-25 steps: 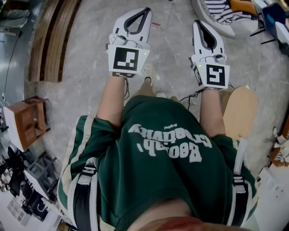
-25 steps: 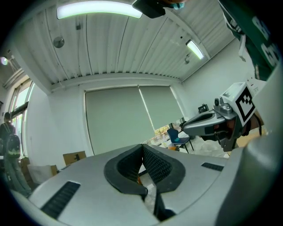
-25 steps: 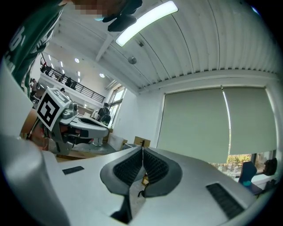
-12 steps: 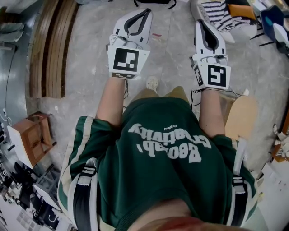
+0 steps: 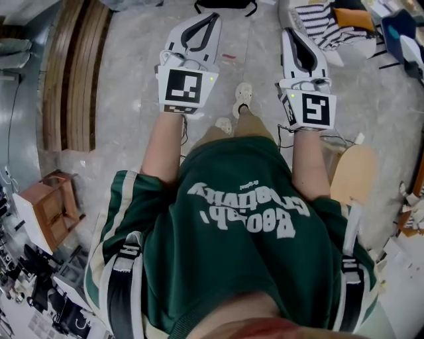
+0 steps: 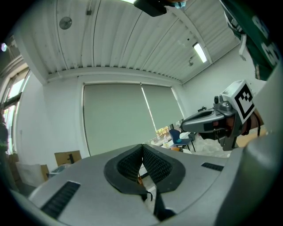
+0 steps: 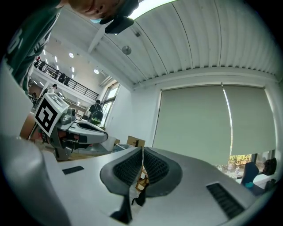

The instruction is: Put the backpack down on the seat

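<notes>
Since a second ago, the grey stone floor (image 5: 132,79) slid back underfoot. A pale shoe (image 5: 244,95) had swung forward, so the person was walking. A black strapped object (image 5: 225,4) had come in at the floor's far edge; what it was I could not tell.

Left hand-held gripper (image 6: 142,150) and right hand-held gripper (image 7: 142,154) stayed pressed together, empty.

The backpack itself was unseen. Black shoulder straps (image 5: 122,278) suggested it was still worn. The round pale wooden seat (image 5: 354,173) stood beside the right arm; set-down not begun.

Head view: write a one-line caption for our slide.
Green-shirted person, backpack straps on shoulders, holds left gripper and right gripper shut and empty above a grey floor.
</notes>
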`<state>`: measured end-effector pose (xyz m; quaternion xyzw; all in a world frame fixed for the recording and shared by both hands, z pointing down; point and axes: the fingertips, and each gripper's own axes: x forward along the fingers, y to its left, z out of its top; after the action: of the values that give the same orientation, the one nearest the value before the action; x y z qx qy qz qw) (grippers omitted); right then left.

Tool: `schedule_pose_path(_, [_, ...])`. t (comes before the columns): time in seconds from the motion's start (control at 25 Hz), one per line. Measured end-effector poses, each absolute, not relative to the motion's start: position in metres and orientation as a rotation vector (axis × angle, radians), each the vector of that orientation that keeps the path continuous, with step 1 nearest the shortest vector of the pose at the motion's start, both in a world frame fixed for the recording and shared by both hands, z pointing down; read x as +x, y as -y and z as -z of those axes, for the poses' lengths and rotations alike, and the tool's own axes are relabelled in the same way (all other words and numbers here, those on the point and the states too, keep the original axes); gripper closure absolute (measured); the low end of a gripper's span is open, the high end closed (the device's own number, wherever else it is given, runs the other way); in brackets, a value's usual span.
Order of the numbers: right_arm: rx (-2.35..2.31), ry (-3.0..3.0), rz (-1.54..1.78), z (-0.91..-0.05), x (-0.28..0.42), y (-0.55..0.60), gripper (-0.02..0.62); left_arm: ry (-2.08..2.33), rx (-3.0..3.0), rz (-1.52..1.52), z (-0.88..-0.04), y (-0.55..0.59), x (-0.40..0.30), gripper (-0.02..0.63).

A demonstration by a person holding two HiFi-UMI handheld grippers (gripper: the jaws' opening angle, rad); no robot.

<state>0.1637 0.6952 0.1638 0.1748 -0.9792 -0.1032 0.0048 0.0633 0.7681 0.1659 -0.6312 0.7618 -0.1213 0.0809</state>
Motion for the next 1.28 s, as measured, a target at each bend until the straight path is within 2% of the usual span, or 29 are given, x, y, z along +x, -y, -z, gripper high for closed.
schedule_pose_path(0.28, [0.5,3.08,0.303,-0.173,0.121,-0.634,0.56,-2.293,-1.876,0.397,-0.175,-0.705,0.024,0.588])
schedule_pose_path(0.96, [0.357,3.124,0.23,-0.188,-0.058,-0.378,0.56,-2.395,-1.807,0.496,-0.196,-0.466,-0.14,0.588])
schedule_pose_path(1.28, [0.336,3.124,0.193,-0.196,-0.108,-0.32,0.559,-2.409,-1.809,0.528,-0.205,-0.409,-0.188,0.588])
